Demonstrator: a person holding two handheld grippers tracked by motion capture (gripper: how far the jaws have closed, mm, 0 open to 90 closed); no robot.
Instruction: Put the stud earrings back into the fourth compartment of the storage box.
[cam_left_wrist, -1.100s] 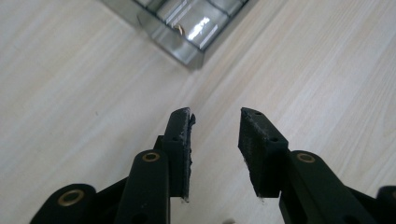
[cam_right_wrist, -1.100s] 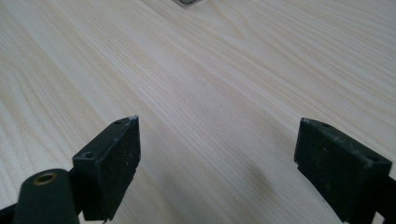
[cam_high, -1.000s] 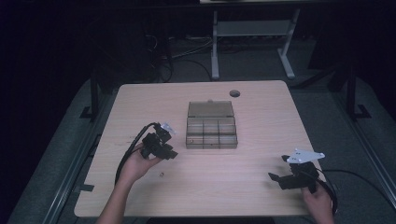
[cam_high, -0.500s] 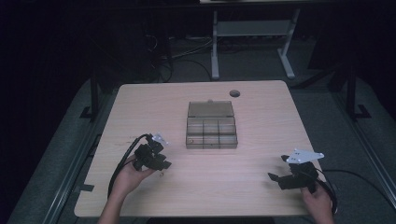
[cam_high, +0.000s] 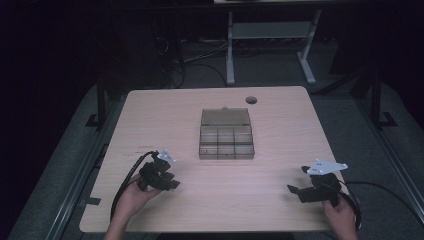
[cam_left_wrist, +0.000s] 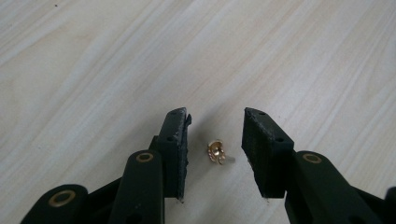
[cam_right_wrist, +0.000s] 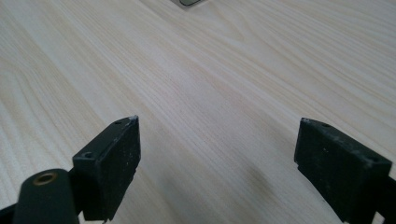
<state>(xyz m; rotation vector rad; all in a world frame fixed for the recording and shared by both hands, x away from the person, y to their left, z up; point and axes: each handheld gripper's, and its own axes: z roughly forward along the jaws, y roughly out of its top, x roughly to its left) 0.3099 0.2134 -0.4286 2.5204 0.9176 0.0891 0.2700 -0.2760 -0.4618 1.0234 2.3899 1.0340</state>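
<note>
A tiny gold metal piece (cam_left_wrist: 216, 151) lies on the wooden table (cam_high: 270, 200) between the jaws of my left gripper (cam_left_wrist: 215, 113). The pads stand a little apart from it on both sides, so this gripper is open. In the high view the left gripper (cam_high: 170, 183) sits low over the table's front left, held by a hand. My right gripper (cam_high: 296, 180) rests at the front right, its jaws (cam_right_wrist: 219, 122) spread wide over bare wood with nothing between them.
A clear smoky plastic compartment box (cam_high: 226, 135) with its lid back stands at the table's middle. A round cable hole (cam_high: 251, 100) is behind it. A corner of the box (cam_right_wrist: 189, 2) peeks in at the top of the right gripper view. Cables trail from both grippers.
My left gripper has moved toward the table's front edge and sunk closer to the surface. The right gripper has stayed put.
</note>
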